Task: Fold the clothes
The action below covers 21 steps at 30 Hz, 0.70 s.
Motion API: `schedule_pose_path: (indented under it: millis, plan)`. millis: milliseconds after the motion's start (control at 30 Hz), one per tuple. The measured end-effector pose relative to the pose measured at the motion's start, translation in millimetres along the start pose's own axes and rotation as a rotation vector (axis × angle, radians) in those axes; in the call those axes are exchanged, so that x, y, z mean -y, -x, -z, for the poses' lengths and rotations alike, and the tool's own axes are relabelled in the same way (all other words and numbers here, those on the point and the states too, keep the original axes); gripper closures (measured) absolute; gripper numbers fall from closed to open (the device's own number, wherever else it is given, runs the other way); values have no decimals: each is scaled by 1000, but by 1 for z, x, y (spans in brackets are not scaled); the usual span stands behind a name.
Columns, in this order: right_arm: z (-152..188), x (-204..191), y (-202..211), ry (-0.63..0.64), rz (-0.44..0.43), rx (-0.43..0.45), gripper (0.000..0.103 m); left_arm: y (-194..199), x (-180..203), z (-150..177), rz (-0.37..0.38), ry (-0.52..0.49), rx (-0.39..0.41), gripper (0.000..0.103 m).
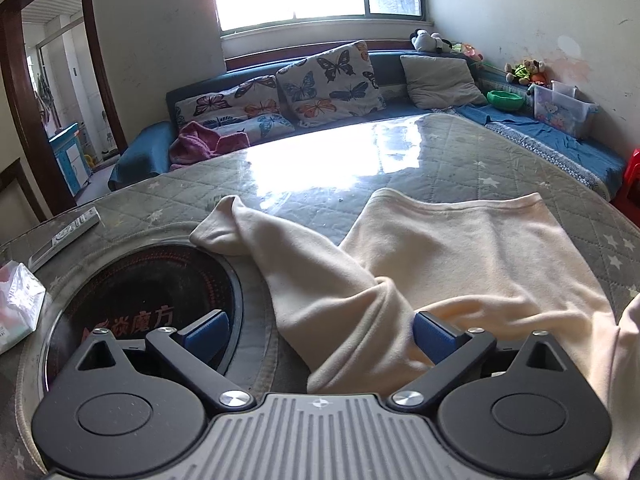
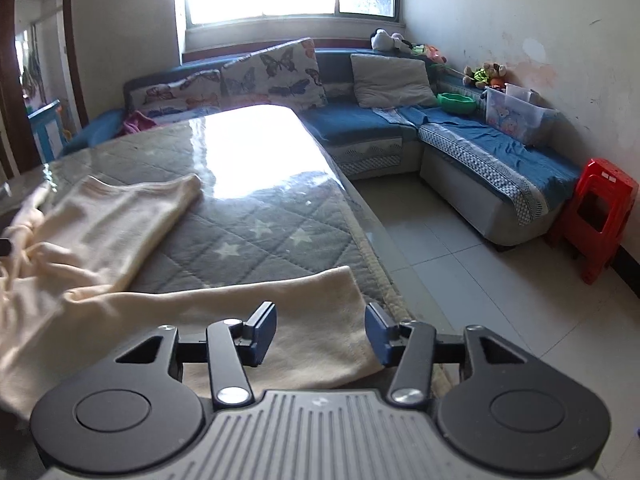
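A cream long-sleeved top [image 1: 460,248] lies spread on the table's grey quilted star cover [image 1: 460,152]. One sleeve [image 1: 280,264] runs from the far left back toward my left gripper [image 1: 320,334]. That gripper stands open wide, with the sleeve's near part lying between its blue pads, close to the right pad [image 1: 434,336]. In the right wrist view the top [image 2: 100,220] is on the left. Its other sleeve [image 2: 260,300] stretches across the near edge under my right gripper [image 2: 320,332], whose jaws stand apart above the sleeve's end without gripping it.
A round black cooktop [image 1: 140,292] is set in the table at near left, with a remote [image 1: 68,236] and a tissue pack [image 1: 16,304] beyond it. The table's right edge [image 2: 372,240] drops to a tiled floor. A blue sofa [image 2: 460,140] and a red stool [image 2: 596,216] stand behind.
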State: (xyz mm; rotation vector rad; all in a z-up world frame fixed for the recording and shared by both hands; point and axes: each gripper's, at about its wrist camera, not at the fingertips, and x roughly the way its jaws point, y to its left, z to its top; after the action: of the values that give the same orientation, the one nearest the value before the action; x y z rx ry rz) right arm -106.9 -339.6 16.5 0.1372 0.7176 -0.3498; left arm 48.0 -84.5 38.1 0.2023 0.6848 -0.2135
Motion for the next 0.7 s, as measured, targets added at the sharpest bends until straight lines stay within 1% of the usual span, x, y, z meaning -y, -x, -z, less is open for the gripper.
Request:
schedule_pose_path:
  millis: [67, 167, 233, 267, 333, 367, 433, 467, 500, 533, 567, 600, 633, 667, 700]
  plan:
    - [1, 1, -9, 4, 15, -18, 57, -2, -2, 2, 6, 4, -10, 10]
    - [4, 0, -11, 24, 46, -19, 67, -3, -5, 6, 11, 18, -14, 11]
    - [5, 1, -10, 35, 57, -22, 68, -2, -7, 7, 17, 21, -11, 14]
    - [6, 2, -10, 42, 65, -23, 68, -2, -7, 8, 27, 16, -10, 18]
    - [7, 3, -10, 57, 97, -23, 68, -1, -6, 10, 38, 4, -10, 22]
    - [7, 4, -9, 65, 111, -23, 68, 0, -6, 11, 43, -2, -9, 26]
    - [7, 6, -9, 80, 128, -28, 68, 2, -8, 13, 59, -7, -6, 34]
    - [6, 7, -9, 88, 136, -31, 68, 3, -9, 13, 72, -3, -8, 44]
    - [5, 6, -8, 97, 145, -31, 68, 4, -10, 14, 88, 1, -10, 52]
    - [4, 4, -7, 106, 155, -28, 67, 5, -11, 15, 100, 4, -11, 55]
    - [3, 2, -5, 113, 157, -23, 66, 6, -12, 16, 103, 3, -9, 61]
    - [2, -1, -3, 116, 148, -14, 66, 8, -13, 18, 105, -2, -8, 70]
    - [1, -3, 0, 118, 136, -6, 66, 10, -14, 20, 110, -5, -8, 75]
    - [-2, -9, 4, 125, 108, 8, 66, 12, -15, 21, 116, -2, -7, 83]
    - [-5, -16, 8, 135, 74, 22, 65, 14, -16, 22, 121, 1, -6, 87]
